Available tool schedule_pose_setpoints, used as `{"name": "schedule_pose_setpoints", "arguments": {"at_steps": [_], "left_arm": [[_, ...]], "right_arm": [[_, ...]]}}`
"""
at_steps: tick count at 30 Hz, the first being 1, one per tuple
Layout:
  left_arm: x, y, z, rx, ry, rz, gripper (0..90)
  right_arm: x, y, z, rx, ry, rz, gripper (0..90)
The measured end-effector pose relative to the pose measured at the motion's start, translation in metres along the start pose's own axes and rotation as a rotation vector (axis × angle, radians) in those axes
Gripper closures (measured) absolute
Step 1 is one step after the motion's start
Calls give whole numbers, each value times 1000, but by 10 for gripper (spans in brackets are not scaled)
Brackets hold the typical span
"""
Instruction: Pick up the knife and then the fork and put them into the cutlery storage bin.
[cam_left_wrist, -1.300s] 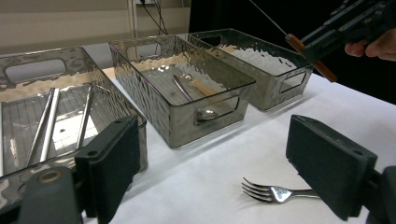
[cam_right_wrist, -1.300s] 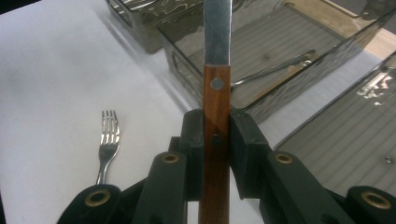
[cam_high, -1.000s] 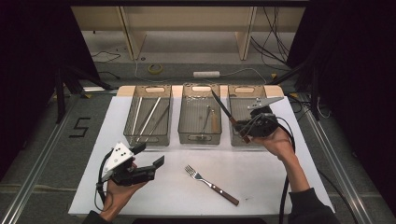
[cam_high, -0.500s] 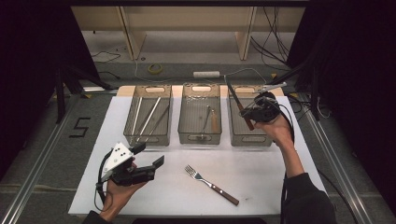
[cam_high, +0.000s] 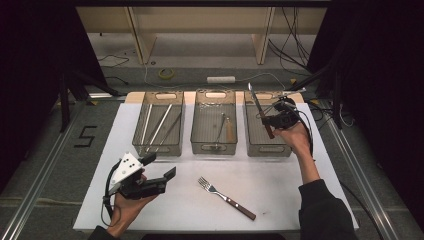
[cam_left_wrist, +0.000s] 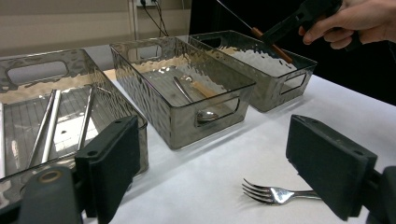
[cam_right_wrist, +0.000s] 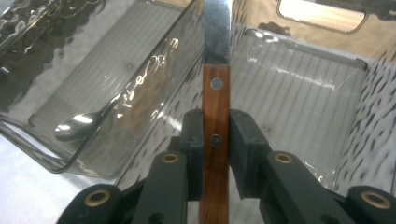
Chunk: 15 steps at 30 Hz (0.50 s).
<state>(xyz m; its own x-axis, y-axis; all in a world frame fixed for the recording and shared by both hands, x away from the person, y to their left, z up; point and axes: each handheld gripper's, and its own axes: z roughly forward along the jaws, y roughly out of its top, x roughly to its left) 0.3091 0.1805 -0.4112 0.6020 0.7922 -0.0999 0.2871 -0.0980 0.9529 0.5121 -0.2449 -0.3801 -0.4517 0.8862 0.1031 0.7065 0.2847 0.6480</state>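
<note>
A knife with a wooden handle (cam_right_wrist: 215, 107) and steel blade (cam_high: 255, 102) is clamped by its handle in my right gripper (cam_right_wrist: 215, 140). In the high view that gripper (cam_high: 270, 121) hangs over the right-hand clear bin (cam_high: 270, 151), with the blade slanting up and to the far left. The bin below it holds nothing that I can see. My left gripper (cam_high: 160, 166) rests open near the table's front left, nothing between its jaws (cam_left_wrist: 219, 172). A fork (cam_high: 225, 197) with a wooden handle lies on the white mat, just beyond the left gripper's jaws in the left gripper view (cam_left_wrist: 275, 193).
Three clear bins stand in a row at the back of the white mat (cam_high: 280, 200). The left bin (cam_high: 159, 149) holds long metal sticks (cam_left_wrist: 46, 126). The middle bin (cam_high: 214, 149) holds a spoon (cam_right_wrist: 77, 127). Dark floor and cables surround the table.
My right gripper has carried the knife to the right and farther back, from the gap between the middle and right bins to over the right bin. The left gripper stayed put.
</note>
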Motion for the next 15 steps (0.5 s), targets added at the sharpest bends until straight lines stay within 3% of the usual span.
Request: {"name": "schedule_pose_setpoints", "arguments": {"at_steps": [15], "left_arm": [[0, 0, 0, 2, -3, 0, 175]], "right_arm": [[-4, -6, 14, 39, -9, 37, 771]]}}
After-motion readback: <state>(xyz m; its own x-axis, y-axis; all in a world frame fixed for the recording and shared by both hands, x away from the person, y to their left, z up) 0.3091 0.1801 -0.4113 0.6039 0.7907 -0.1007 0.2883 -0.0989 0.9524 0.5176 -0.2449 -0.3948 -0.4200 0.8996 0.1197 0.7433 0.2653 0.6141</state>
